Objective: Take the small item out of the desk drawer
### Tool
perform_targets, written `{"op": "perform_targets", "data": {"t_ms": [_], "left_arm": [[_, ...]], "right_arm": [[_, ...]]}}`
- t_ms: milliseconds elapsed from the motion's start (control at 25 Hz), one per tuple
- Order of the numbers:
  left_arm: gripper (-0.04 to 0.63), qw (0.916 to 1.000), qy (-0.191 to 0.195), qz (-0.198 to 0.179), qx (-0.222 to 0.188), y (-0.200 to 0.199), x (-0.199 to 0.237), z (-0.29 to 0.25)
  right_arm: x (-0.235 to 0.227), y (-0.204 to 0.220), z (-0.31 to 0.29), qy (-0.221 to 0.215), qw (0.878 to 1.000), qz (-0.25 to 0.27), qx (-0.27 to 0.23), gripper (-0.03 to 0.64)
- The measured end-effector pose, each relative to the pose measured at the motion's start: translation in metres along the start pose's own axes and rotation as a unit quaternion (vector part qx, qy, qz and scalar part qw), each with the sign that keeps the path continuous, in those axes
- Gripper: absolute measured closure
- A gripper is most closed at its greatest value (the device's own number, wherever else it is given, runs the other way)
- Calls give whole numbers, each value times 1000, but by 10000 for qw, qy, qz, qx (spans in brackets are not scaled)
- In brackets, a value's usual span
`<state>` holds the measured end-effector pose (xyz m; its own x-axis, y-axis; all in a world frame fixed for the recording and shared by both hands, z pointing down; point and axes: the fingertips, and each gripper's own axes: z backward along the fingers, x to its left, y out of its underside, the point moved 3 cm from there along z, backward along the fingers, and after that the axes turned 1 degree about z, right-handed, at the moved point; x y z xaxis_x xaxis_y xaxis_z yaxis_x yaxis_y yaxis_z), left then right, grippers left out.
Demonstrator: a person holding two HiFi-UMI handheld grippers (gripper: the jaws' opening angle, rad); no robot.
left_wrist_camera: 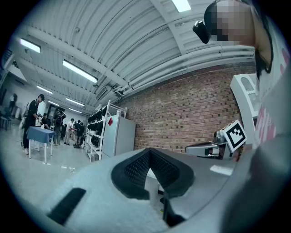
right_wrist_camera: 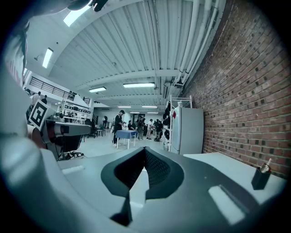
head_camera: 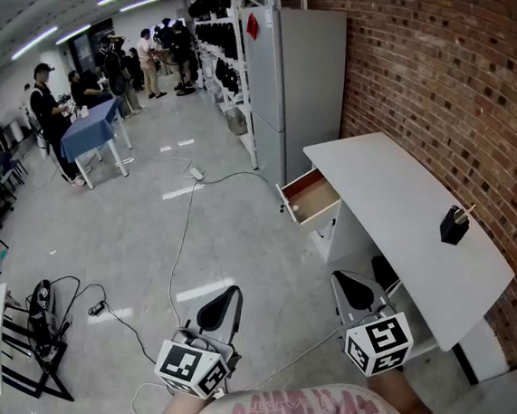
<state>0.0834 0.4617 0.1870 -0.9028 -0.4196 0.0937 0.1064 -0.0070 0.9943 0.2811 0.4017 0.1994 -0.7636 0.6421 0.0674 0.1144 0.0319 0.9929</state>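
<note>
Step in hand: approach, nothing grasped yet. The drawer (head_camera: 314, 198) at the far end of the white counter (head_camera: 395, 201) already stands pulled out. The small item is not visible; the head view shows only the brown drawer bottom. Left gripper (head_camera: 228, 291) and right gripper (head_camera: 349, 285) sit low by the person, well apart from the drawer, fingers pressed together, empty.

Next move: close in, spread one pair of fingers, look inside.

Counter carries a black holder (head_camera: 454, 226). Brick wall (head_camera: 453, 75) behind, cable (head_camera: 182, 240) on the grey floor, people far off
</note>
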Motion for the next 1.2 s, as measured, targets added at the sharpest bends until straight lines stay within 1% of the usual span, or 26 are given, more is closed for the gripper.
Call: {"op": "perform_targets", "data": {"t_ms": [480, 760, 1200], "left_arm": [[589, 9999, -14, 50, -118, -9, 30, 17], [589, 9999, -7, 57, -110, -8, 45, 32], [589, 9996, -7, 231, -175, 1, 74, 63]], "right_arm": [[27, -13, -21, -11, 9999, 134, -58, 603], [49, -16, -29, -43, 9998, 177, -53, 603], [96, 3, -40, -82, 9998, 138, 67, 603]]}}
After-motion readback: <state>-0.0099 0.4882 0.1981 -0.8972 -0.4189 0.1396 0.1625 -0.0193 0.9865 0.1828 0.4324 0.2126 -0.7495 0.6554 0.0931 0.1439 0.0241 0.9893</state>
